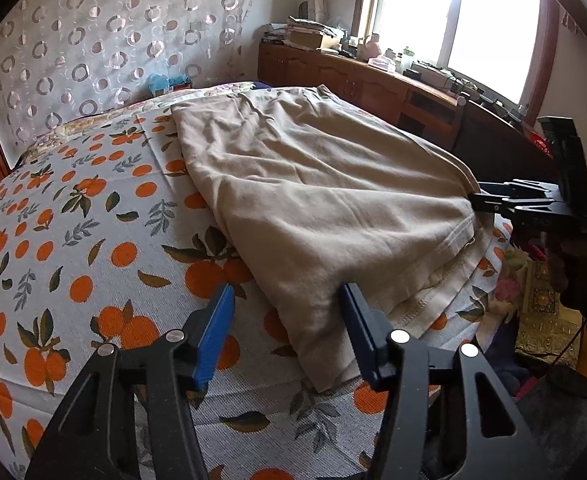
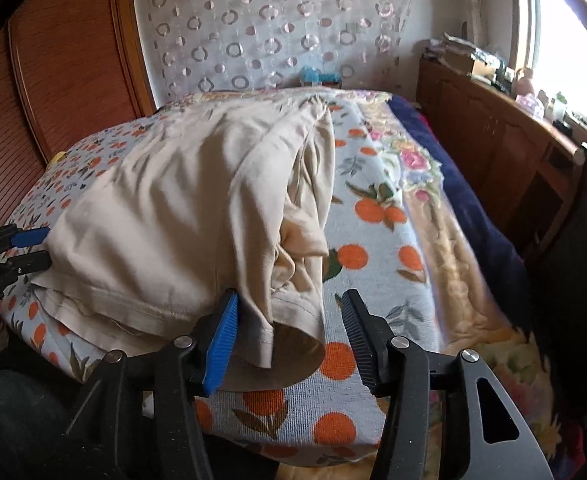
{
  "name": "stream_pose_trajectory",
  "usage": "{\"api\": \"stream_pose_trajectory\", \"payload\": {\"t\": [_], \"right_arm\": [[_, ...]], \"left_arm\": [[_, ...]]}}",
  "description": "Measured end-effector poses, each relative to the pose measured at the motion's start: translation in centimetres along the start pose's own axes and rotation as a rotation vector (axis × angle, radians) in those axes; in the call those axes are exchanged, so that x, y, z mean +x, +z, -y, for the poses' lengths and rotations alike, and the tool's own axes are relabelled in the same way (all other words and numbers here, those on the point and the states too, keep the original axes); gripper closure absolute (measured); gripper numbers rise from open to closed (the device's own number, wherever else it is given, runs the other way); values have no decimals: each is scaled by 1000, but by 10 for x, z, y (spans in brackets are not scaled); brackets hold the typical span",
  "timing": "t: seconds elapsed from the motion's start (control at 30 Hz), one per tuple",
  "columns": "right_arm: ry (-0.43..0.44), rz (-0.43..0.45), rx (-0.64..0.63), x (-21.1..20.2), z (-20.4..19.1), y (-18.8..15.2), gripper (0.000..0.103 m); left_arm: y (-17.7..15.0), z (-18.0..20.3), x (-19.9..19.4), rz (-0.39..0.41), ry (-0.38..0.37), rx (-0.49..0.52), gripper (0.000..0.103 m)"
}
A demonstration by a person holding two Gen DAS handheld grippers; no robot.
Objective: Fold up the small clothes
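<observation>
1. Beige garment [image 1: 317, 200] lies folded lengthwise on the bed, over an orange-print cover [image 1: 77, 232], its hemmed end toward the bed's near edge and its far end toward the headboard.
2. Left gripper [image 1: 289, 328] is released: its blue fingers [image 1: 215, 336] stand wide apart at the garment's near left corner, one on each side of the folded edge, with no cloth pinched between them.
3. Right gripper [image 2: 289, 336] is also spread wide at the garment's near right corner; a hemmed flap [image 2: 293, 320] hangs down between its fingers, just beside the left one, but is not clamped.
4. Seen from the left wrist, the right gripper [image 1: 481, 200] meets the hem's right end from the side.
5. Wooden cabinet [image 2: 493, 136] runs along the bed's right side under a bright window [image 1: 453, 16].
</observation>
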State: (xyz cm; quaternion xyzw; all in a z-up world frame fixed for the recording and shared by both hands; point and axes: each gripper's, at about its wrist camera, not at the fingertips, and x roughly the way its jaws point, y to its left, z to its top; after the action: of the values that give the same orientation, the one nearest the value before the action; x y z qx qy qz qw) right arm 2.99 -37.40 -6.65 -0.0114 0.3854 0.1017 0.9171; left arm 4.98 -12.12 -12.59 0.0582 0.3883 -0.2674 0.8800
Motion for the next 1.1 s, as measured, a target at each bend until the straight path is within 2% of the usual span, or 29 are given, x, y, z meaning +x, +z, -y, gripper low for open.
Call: {"api": "stream_pose_trajectory", "payload": {"t": [0.27, 0.37, 0.4, 0.47, 0.53, 0.6, 0.63, 0.77, 0.9, 1.1], "right_arm": [[46, -4, -26, 1, -6, -1, 49], [54, -2, -50, 0, -11, -1, 61], [70, -3, -54, 0, -11, -1, 68], [80, -3, -58, 1, -13, -1, 75], [104, -5, -56, 1, -14, -2, 92], [119, 11, -48, 0, -15, -1, 96], [127, 25, -43, -2, -15, -1, 96], [155, 122, -31, -20, -13, 6, 97], [157, 211, -32, -37, -11, 23, 98], [148, 294, -44, -41, -6, 57, 98]], "left_arm": [[-1, 2, 4, -17, -4, 4, 47], [-1, 2, 4, -18, -10, 6, 51], [0, 2, 4, -19, -15, 7, 56], [1, 3, 4, -22, -24, 12, 62], [1, 5, 5, -27, -40, 17, 79], [1, 6, 3, -23, -42, 19, 89], [2, 5, 1, -15, -46, 16, 93], [14, 0, -16, 48, -98, -20, 95], [36, -2, -29, 111, -88, -14, 95], [85, -21, -38, 194, -61, -14, 95]]}}
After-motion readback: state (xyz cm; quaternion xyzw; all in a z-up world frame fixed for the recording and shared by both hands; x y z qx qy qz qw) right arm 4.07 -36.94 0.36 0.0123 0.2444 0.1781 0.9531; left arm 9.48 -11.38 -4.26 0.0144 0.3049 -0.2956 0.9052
